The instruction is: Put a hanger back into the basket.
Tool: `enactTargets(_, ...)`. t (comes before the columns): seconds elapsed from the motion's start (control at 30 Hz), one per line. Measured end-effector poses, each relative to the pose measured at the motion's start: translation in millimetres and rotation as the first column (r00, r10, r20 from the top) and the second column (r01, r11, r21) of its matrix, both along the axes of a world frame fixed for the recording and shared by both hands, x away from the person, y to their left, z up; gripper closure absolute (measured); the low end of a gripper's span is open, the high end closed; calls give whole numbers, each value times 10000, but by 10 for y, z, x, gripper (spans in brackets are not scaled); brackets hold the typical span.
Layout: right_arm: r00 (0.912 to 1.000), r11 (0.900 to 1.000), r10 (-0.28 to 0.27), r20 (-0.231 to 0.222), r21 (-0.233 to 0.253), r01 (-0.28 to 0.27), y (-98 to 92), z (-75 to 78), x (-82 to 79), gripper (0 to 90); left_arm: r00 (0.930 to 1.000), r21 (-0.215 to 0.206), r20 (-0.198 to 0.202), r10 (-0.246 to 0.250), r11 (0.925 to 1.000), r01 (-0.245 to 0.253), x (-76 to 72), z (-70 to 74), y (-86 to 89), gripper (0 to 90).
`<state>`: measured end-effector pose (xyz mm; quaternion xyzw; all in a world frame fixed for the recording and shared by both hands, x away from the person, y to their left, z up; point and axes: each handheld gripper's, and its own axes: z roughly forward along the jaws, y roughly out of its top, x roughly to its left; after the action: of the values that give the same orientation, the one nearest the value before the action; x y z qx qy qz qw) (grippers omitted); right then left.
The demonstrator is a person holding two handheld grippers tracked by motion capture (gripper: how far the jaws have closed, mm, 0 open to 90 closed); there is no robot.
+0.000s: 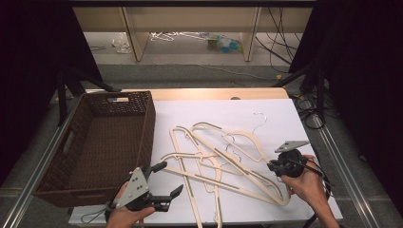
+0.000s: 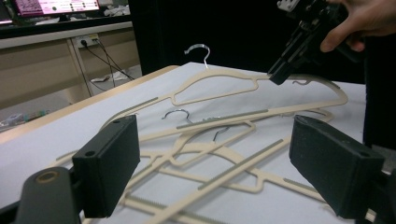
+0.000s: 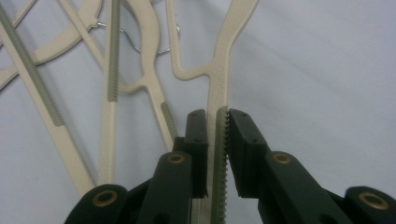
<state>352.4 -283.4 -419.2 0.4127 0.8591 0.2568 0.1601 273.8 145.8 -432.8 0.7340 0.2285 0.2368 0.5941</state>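
Note:
Several cream plastic hangers [image 1: 214,159] with metal hooks lie tangled on the white table cover. My right gripper [image 1: 273,166] is at the pile's right edge, and my right gripper [image 3: 217,119] is shut on the arm of one cream hanger [image 3: 223,70], clamping its grey toothed strip. My left gripper [image 1: 170,178] hovers open at the pile's near left corner, beside the basket. In the left gripper view my left gripper [image 2: 217,158] stands wide open with nothing in it, looking over the hangers [image 2: 210,140] toward the right gripper [image 2: 299,46].
A brown wicker basket [image 1: 148,128] stands empty at the table's left. The white cover [image 1: 280,123] is bare at the far right. Past the table's far edge are the floor, cables and shelf legs.

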Motion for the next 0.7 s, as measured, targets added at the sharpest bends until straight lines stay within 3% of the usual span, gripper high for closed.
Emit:
enactTargets(0.07, 9999, 9999, 99, 86, 48, -100, -17, 18, -18, 804, 10000, 282, -50, -62, 9996, 63, 94, 41, -117, 164)
enactTargets(0.1, 9979, 9995, 300, 576, 92, -306, -30, 8, -24, 803, 9998, 357, -94, -199, 9992, 202, 160, 53, -187, 164)
enactTargets(0.17, 9992, 9997, 105, 375, 212, -113, -36, 52, -87, 803, 9997, 530, -110, -218, 9983, 223, 238, 55, -285, 167)
enactTargets(0.23, 9981, 9991, 411, 455, 83, -416, -67, 87, -124, 805, 9993, 653, -200, -302, 9974, 315, 318, 55, -384, 167)
enactTargets(0.3, 9969, 9980, 485, 627, 382, -510, -73, 103, -161, 806, 9991, 780, -247, -337, 9963, 356, 407, 65, -480, 168)
enactTargets(0.4, 9890, 9914, 1185, 888, 446, -1228, -84, 140, -213, 816, 9989, 930, -398, -263, 9952, 299, 526, 79, -626, 173)
enactTargets(0.47, 9924, 9936, 971, 758, 511, -1011, -71, 153, -257, 820, 9986, 925, -423, -308, 9951, 346, 552, 83, -660, 178)
enactTargets(0.53, 9866, 9896, 1302, 985, 487, -1355, -67, 149, -285, 829, 9984, 1092, -437, -365, 9932, 411, 600, 89, -737, 180)
enactTargets(0.6, 9872, 9890, 1274, 956, 635, -1338, -48, 126, -335, 846, 9978, 1402, -577, -313, 9893, 392, 654, 90, -818, 184)
enactTargets(0.7, 9841, 9829, 1626, 722, 753, -1679, -38, 112, -387, 855, 9979, 1463, -574, -303, 9885, 384, 735, 78, -923, 196)
